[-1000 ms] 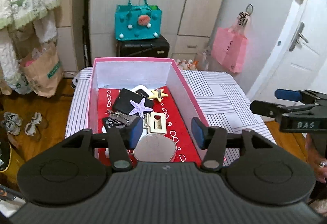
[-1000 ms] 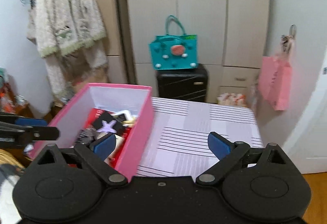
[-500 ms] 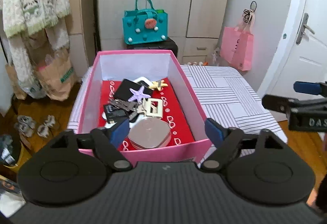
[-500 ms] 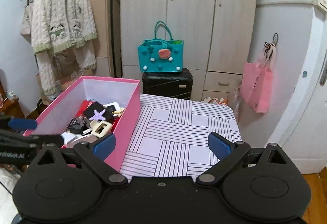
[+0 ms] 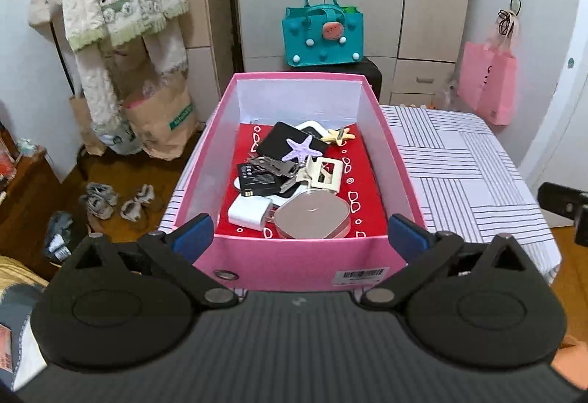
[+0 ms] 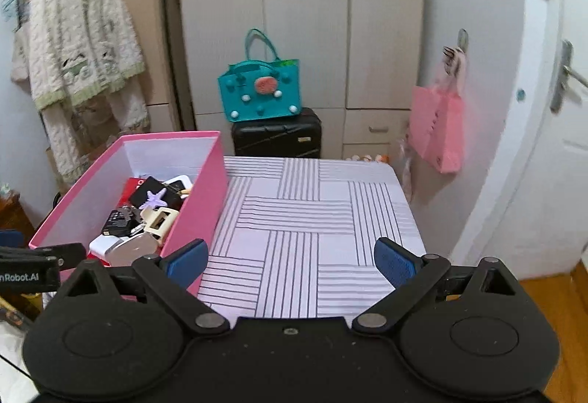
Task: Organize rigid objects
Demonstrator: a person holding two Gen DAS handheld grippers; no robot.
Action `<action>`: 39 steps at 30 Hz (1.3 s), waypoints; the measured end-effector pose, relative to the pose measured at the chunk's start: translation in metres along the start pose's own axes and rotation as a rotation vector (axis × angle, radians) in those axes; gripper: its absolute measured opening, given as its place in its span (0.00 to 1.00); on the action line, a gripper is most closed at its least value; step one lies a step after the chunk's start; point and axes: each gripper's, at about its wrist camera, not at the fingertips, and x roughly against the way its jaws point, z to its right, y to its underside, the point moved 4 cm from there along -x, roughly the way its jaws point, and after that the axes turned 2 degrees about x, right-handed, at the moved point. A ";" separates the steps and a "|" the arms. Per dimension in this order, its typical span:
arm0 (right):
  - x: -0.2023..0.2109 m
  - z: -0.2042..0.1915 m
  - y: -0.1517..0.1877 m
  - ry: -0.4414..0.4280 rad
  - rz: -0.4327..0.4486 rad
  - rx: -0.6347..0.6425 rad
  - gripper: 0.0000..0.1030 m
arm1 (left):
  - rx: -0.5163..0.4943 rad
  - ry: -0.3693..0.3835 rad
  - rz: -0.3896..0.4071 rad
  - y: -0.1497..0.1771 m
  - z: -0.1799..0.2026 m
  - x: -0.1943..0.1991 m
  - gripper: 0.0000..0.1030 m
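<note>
Hovering before the pink box [image 5: 294,265] on the striped tabletop [image 6: 312,219], both grippers, left [image 5: 299,237] and right [image 6: 290,261], hold their fingers wide apart, gripping nothing.

A home bedroom, by the look of it. Tall beige wardrobe doors [image 6: 305,17] fill the back wall, and a knitted cream cardigan [image 6: 79,35] hangs on a rail at the left. A teal felt handbag [image 5: 323,35] sits on a black suitcase [image 6: 276,133], a pink gift bag [image 5: 487,87] hangs from a wall hook, and small shoes [image 5: 101,199] lie on the wooden floor [image 5: 121,179]. A striped cloth covers the table [image 6: 312,226].
</note>
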 end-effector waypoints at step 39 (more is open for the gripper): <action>0.013 0.001 0.033 0.094 0.099 0.052 0.96 | -0.053 -0.020 0.049 0.028 0.027 0.008 0.99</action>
